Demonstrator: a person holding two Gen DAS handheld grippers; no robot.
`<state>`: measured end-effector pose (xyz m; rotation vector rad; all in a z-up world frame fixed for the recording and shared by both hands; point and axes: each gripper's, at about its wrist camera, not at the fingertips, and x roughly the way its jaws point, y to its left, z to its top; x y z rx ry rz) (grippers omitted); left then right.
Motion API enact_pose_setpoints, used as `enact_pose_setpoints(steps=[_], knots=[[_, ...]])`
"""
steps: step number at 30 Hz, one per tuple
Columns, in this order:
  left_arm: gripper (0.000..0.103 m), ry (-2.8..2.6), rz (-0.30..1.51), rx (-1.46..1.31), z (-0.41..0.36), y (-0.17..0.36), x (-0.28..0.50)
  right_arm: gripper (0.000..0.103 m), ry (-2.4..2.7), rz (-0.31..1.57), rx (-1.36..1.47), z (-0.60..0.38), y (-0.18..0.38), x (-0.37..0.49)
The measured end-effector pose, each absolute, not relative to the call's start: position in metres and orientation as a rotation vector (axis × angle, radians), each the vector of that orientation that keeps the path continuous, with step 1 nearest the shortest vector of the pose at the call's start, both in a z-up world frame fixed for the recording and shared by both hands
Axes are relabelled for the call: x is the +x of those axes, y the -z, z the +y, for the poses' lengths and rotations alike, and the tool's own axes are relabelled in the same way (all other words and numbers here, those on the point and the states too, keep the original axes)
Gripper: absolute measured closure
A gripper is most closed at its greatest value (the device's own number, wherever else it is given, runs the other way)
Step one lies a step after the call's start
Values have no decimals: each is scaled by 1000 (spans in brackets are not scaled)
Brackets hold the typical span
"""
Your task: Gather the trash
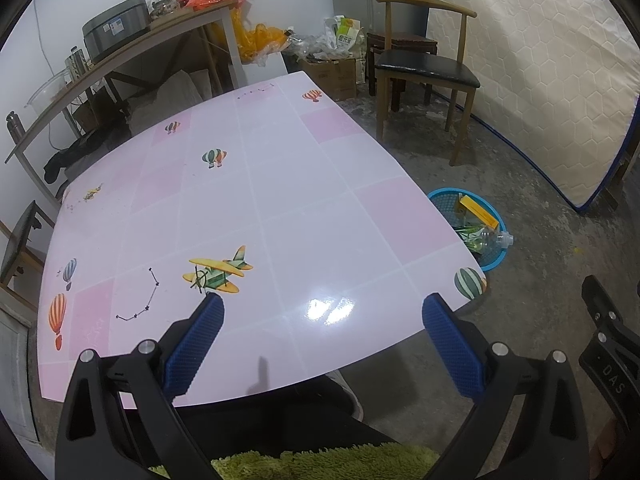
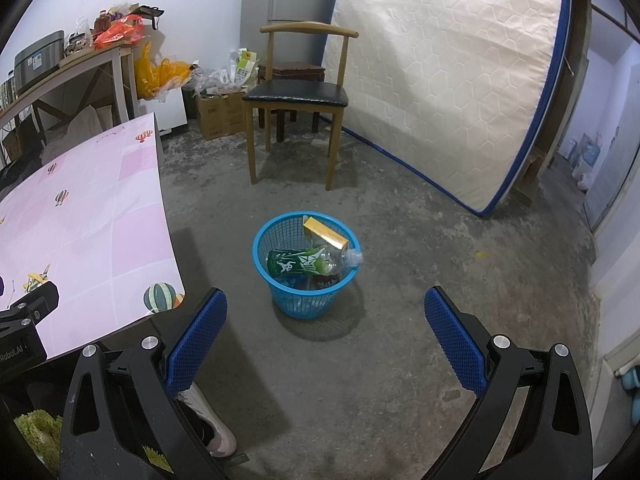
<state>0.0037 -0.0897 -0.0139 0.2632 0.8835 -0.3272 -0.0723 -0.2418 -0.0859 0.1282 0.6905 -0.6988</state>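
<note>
A blue mesh trash basket (image 2: 280, 292) stands on the concrete floor right of the table; it also shows in the left wrist view (image 1: 442, 197). In it lie a green-labelled plastic bottle (image 2: 308, 262), its neck over the rim, and a yellow box (image 2: 325, 233). My right gripper (image 2: 324, 304) is open and empty, held above the floor just before the basket. My left gripper (image 1: 322, 312) is open and empty over the near edge of the pink patterned table (image 1: 248, 208). No loose trash shows on the tabletop.
A wooden chair (image 2: 298, 96) with a black seat stands behind the basket. A mattress (image 2: 448, 80) leans on the right wall. Cardboard boxes (image 2: 220, 114) and bags sit at the back. A cluttered shelf (image 1: 120, 52) stands left. My shoe (image 2: 212, 424) is near the right gripper.
</note>
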Motion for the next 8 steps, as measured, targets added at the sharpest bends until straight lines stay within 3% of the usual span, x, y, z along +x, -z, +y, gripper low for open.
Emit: enact_pose_setpoints(steps=[8], knots=[[6,334,891,261,-90,14,5,8,698,691,129,-242,86,-72]])
